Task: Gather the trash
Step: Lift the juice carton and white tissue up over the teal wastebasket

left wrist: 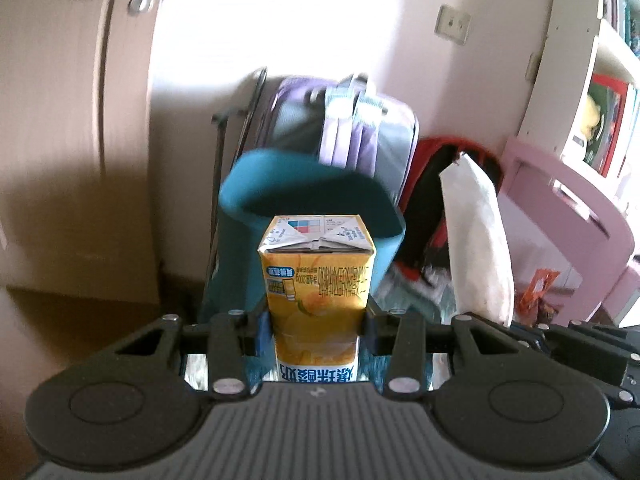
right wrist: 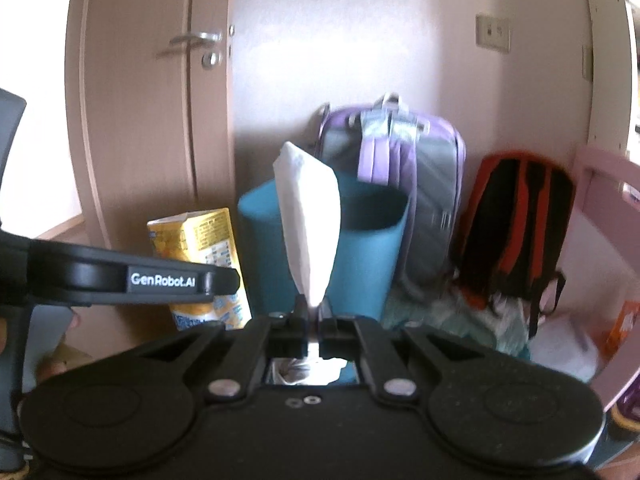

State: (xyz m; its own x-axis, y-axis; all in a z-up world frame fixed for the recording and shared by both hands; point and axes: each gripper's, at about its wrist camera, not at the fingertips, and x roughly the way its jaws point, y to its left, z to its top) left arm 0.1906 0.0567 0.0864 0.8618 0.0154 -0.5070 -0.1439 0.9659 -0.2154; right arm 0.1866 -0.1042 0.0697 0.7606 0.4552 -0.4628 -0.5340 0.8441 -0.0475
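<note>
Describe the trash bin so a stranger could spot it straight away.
Find the beige door and follow the pink wall to its right down to the floor. There, in front of the purple backpack and left of the black-and-orange backpack, stands the teal bin: the only open-topped, smooth container there.

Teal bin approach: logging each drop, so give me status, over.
Left hand-held gripper shut on yellow drink carton. Right hand-held gripper shut on white paper tissue. Teal plastic bin ahead, open, unobstructed.

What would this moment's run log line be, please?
left gripper: holds yellow drink carton | right gripper: holds white tissue | teal bin: ahead
</note>
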